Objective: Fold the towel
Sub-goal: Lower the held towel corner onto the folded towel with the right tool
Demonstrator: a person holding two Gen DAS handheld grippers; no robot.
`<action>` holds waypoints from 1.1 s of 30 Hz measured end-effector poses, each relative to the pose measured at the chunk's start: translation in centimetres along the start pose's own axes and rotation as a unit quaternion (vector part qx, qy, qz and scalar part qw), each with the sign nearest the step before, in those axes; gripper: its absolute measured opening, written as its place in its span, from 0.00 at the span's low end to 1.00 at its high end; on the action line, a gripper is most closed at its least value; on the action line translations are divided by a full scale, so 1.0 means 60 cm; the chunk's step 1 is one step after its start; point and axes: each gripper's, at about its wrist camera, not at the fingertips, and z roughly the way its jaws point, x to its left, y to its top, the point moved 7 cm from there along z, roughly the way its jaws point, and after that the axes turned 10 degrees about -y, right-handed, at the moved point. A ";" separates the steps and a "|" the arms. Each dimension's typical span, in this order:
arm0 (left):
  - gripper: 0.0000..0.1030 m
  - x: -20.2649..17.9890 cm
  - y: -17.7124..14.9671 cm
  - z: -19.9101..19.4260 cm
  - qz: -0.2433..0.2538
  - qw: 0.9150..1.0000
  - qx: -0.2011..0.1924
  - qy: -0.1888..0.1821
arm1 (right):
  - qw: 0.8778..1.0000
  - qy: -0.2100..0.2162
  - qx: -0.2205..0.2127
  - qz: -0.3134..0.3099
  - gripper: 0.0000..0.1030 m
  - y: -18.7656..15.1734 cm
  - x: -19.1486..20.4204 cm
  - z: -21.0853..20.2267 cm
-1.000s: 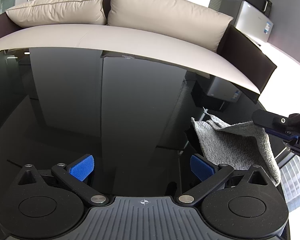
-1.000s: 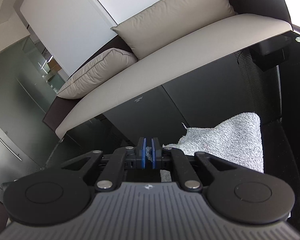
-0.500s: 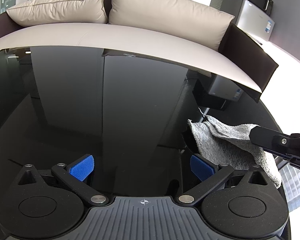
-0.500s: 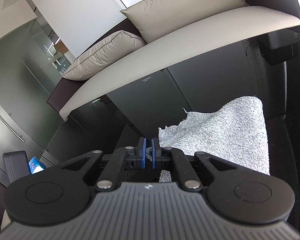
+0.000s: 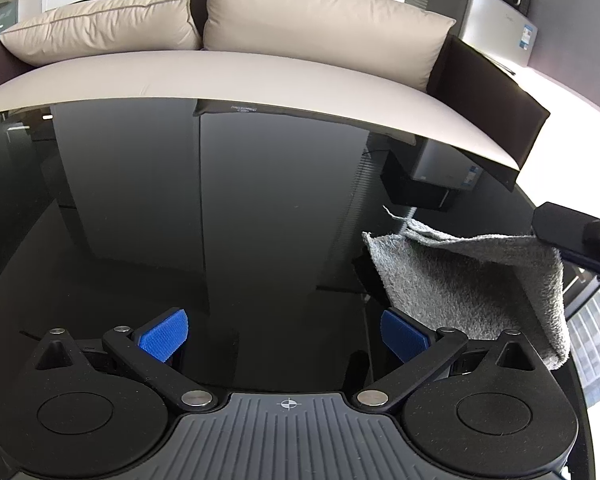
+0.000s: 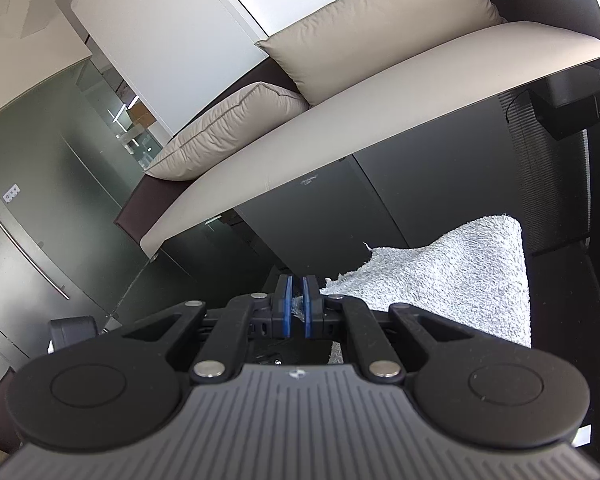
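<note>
Grey terry towel (image 5: 468,280): right tongs (image 6: 296,312) clamp one edge, now lifted higher off the black glass worktop (image 5: 220,220); left tongs (image 5: 284,334) spread, empty. Fold underway.

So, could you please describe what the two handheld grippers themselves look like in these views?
Both are matte black. The left gripper and right gripper each have two round discs, angled linkage bars with silver pivot pins, and a grey ribbed centre plate bearing a small crosshair-like mark. The fingers carry textured blue pads. No cables, sleeves or hands show.
</note>
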 end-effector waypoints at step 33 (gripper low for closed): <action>0.99 0.015 0.011 -0.006 -0.025 1.000 -0.009 0.001 | 0.986 -0.083 0.065 -0.130 0.24 -0.099 -0.033 0.004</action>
